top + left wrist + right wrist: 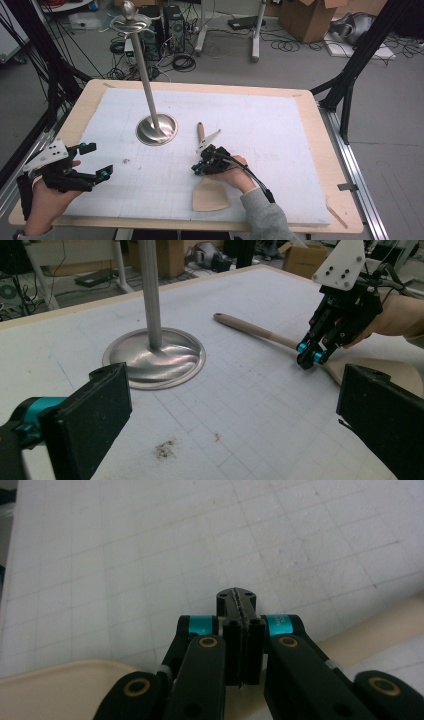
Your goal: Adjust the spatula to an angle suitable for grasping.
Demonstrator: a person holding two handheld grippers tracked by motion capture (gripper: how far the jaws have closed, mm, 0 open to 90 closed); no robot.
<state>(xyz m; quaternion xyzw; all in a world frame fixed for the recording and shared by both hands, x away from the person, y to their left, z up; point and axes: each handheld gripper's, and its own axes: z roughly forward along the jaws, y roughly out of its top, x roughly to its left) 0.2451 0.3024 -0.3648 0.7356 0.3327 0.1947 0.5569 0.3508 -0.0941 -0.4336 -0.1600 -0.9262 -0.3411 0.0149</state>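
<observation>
White gridded mat point(280, 150) on wooden table point(320, 125)

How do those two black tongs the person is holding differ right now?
The left tongs stand wide open, with bare mat between the black pads, while the right tongs are shut tight, pads pressed together with nothing between them. The left tongs hang near the white gridded mat's left edge, away from any object; the right tongs sit just above the beige wooden spatula, by its handle. Both have black arms and turquoise fittings.
</observation>
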